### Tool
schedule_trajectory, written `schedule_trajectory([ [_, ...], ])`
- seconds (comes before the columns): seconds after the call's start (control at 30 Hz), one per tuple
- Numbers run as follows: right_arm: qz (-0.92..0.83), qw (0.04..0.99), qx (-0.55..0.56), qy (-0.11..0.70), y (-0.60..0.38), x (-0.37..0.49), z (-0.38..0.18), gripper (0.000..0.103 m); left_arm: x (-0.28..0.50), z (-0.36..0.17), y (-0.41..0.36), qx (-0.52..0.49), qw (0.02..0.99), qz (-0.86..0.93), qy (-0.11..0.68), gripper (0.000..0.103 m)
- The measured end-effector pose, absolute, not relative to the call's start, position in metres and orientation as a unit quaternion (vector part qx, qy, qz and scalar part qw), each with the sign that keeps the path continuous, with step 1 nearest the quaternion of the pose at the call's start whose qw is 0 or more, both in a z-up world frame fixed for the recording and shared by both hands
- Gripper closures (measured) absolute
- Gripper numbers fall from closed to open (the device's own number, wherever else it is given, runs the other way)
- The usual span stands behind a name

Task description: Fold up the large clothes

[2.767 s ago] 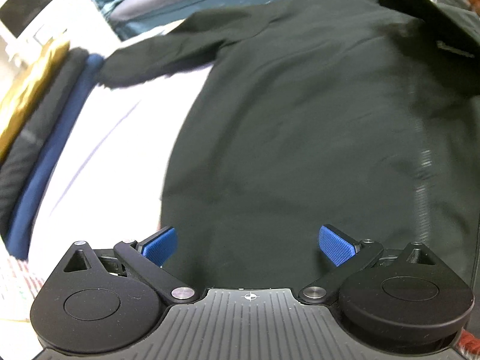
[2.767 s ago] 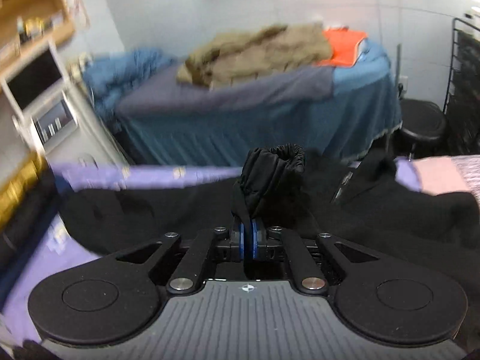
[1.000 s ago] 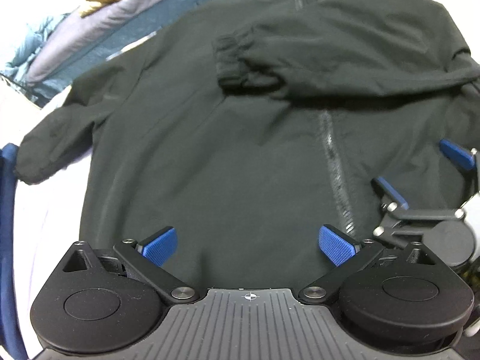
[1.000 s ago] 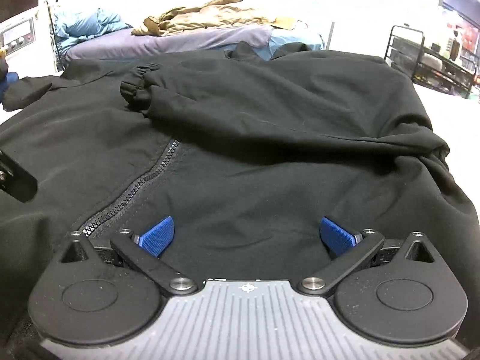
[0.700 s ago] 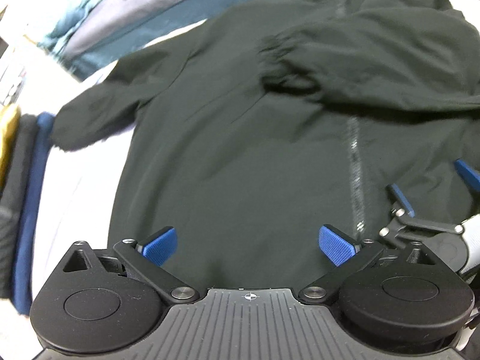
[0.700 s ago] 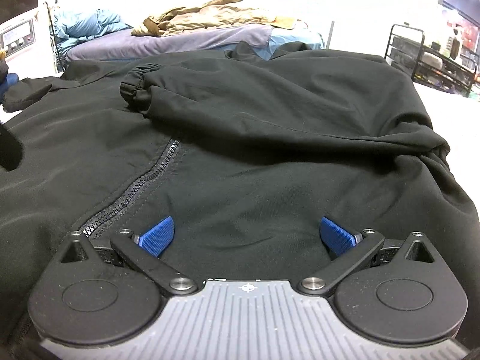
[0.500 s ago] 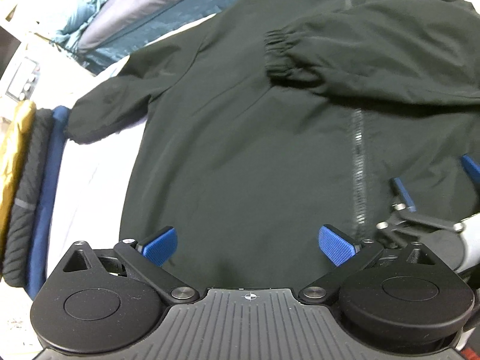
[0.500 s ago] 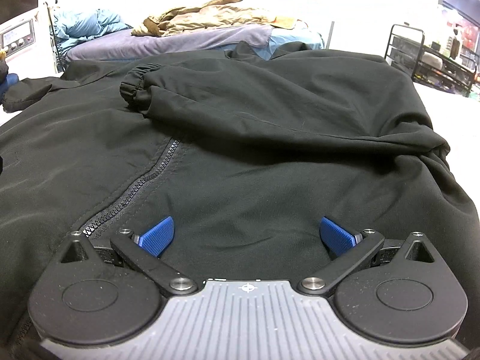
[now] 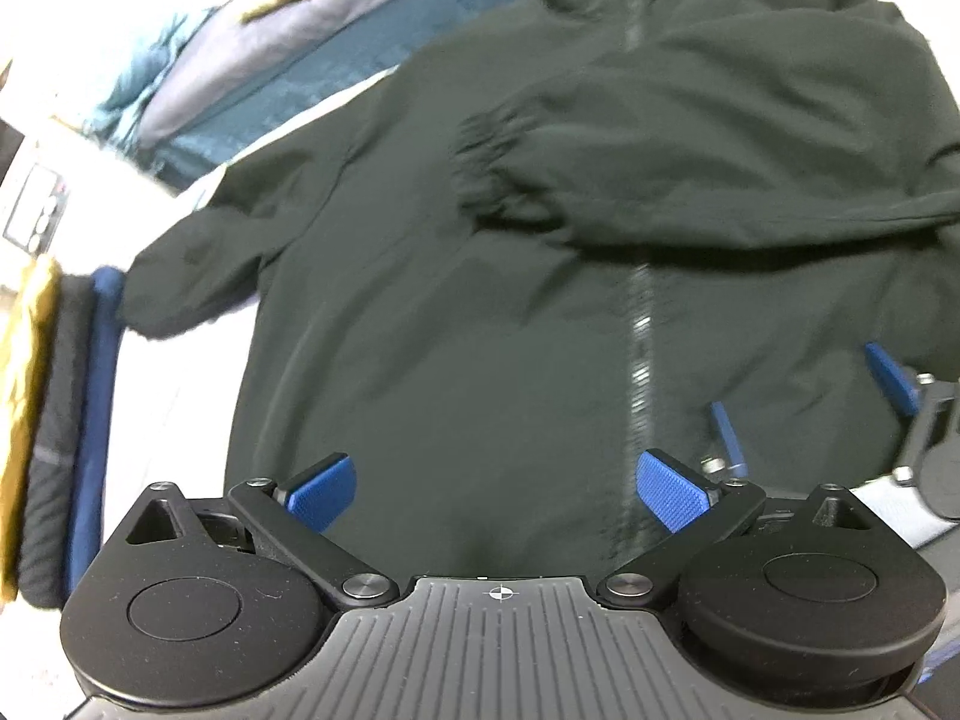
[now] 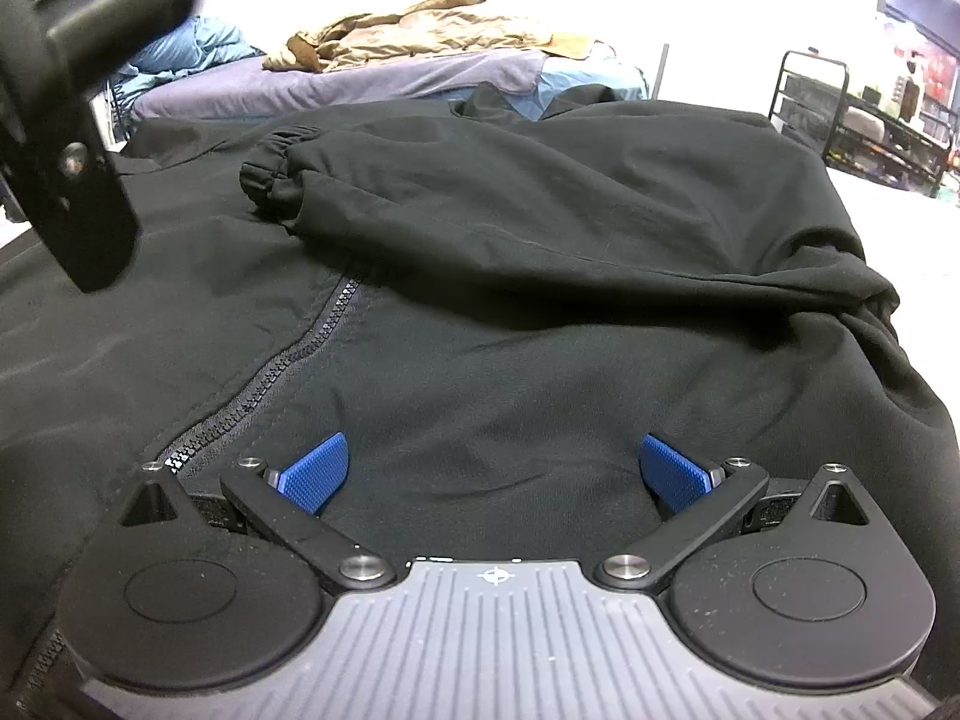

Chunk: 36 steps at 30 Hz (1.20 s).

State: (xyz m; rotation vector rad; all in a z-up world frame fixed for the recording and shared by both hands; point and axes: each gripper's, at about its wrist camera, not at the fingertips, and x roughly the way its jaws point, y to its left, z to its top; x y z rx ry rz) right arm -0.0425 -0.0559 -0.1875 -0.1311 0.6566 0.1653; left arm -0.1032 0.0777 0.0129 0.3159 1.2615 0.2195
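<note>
A black zip-up jacket [image 9: 480, 312] lies front up on a white table [image 9: 162, 384]. Its right sleeve [image 9: 690, 180] is folded across the chest, with the elastic cuff [image 10: 273, 171] near the zipper [image 10: 282, 372]. The other sleeve [image 9: 192, 276] stretches out to the far left. My left gripper [image 9: 498, 489] hovers open above the lower front panel. My right gripper [image 10: 492, 471] sits open and low over the hem, right of the zipper; it also shows in the left wrist view as the right gripper [image 9: 807, 396]. Neither holds anything.
A stack of folded clothes [image 9: 54, 420] in yellow, grey and navy lines the table's left edge. Behind stands a bed [image 10: 372, 72] with a tan garment [image 10: 420, 24] and blue bedding. A black wire rack [image 10: 852, 114] is at the far right.
The right gripper let go of the sleeve cuff, which now lies across the chest, and settled open at the hem. The left gripper has swung and now appears at the right view's upper left.
</note>
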Motion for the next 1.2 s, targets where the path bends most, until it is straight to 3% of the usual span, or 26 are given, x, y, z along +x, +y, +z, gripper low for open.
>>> schedule_trajectory([
  [0.47, 0.081, 0.941, -0.065, 0.322, -0.054, -0.042, -0.188, 0.0, -0.101, -0.003, 0.112, 0.128, 0.776, 0.155, 0.598, 0.0],
  [0.87, 0.081, 0.941, -0.065, 0.322, -0.055, -0.042, -0.188, 0.0, -0.133, -0.015, 0.158, 0.055, 0.816, 0.168, 0.55, 0.0],
  [1.2, 0.081, 0.941, -0.065, 0.322, -0.054, -0.042, -0.188, 0.0, -0.138, -0.019, 0.168, 0.053, 0.827, 0.153, 0.538, 0.0],
])
